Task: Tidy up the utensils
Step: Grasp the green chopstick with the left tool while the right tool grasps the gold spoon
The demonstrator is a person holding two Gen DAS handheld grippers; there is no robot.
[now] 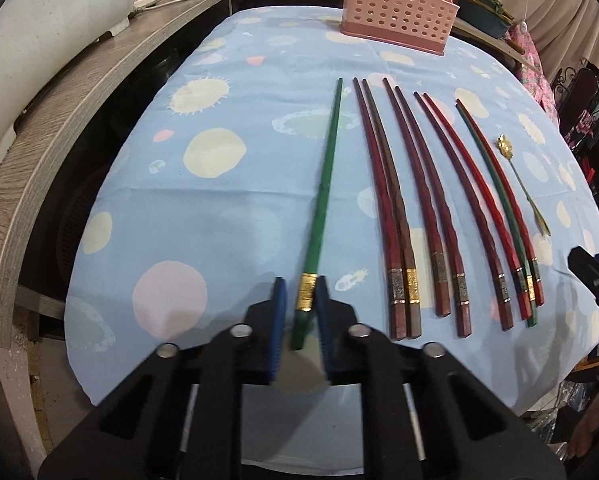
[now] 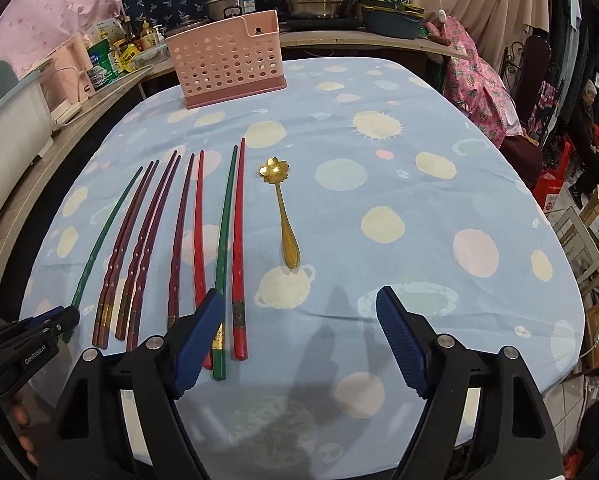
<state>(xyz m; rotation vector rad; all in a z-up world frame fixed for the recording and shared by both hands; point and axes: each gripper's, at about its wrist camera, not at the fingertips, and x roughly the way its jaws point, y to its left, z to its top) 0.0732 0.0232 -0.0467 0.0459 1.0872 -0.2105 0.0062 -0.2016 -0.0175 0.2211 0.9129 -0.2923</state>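
Observation:
A single green chopstick point(image 1: 326, 184) lies on the blue spotted cloth, left of the row. My left gripper point(image 1: 301, 294) is shut on it at the gold band near its thick end; the same gripper shows in the right wrist view at the chopstick's end point(image 2: 59, 320). Several dark red, red and green chopsticks point(image 1: 419, 200) lie side by side to the right. A gold flower-bowled spoon point(image 2: 284, 212) lies beyond them. My right gripper point(image 2: 299, 312) is open low over the cloth, its left finger over the ends of the rightmost green and red pair point(image 2: 235, 240), pads touching nothing.
A pink perforated utensil holder point(image 2: 227, 64) stands upright at the table's far edge, also seen in the left wrist view point(image 1: 395, 12). A wooden counter point(image 1: 59, 128) curves along the left. Pots, bottles and packets crowd the shelf behind. Chairs and clutter stand to the right.

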